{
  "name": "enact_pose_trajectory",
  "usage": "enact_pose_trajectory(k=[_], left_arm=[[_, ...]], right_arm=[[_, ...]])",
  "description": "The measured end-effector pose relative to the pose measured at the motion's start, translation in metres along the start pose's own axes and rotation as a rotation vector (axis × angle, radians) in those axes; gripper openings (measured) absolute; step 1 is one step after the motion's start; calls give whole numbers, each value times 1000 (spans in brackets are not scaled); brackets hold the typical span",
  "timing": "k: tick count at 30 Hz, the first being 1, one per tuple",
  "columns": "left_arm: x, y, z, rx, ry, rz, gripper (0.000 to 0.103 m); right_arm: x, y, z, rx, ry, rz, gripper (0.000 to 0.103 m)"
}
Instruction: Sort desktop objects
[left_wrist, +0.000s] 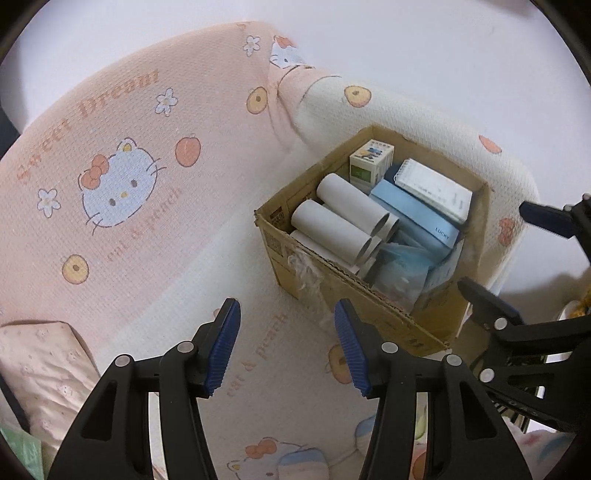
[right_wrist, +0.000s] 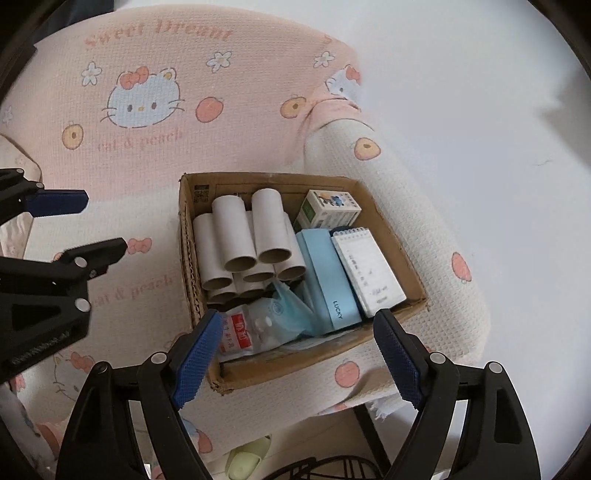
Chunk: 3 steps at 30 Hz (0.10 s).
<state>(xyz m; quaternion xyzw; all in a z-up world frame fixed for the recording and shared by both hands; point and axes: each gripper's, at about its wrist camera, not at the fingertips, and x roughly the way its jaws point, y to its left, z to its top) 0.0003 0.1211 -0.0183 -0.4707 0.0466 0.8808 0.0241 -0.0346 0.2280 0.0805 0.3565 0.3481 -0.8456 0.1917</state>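
Left wrist view
Box position: cardboard box (left_wrist: 354, 295) ahead and right of left gripper (left_wrist: 287, 343), resting on cat-print blanket (left_wrist: 122, 173).
Left gripper state: spread wide, nothing between the pads.
Neighbour: right gripper (left_wrist: 517, 254) at box's right edge, also spread.
Box contents: paper tubes (left_wrist: 340, 218) along left side, blue box (left_wrist: 417, 214) beside them, spiral notepad (left_wrist: 434, 188) on top, small carton (left_wrist: 371, 162) in far corner.

Right wrist view
Box position: directly ahead of right gripper (right_wrist: 295, 354), near wall just beyond the fingertips; nearer arm, by judgement.
Right gripper state: spread, empty.
Tube axis: running from far wall toward the gripper, open ends facing it.
Extra contents: plastic packets (right_wrist: 258, 328) at near wall.
Left gripper (right_wrist: 99, 225): well left of box, open.
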Motion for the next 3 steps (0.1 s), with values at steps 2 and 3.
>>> enact_pose_trajectory(k=[2,3], left_arm=[[-1,0,0,5,-4,5,58],[-1,0,0,9,-1,10,58]], right_arm=[[1,1,0,-4,7,4,82],[2,2,-1,-6,10,11,82]])
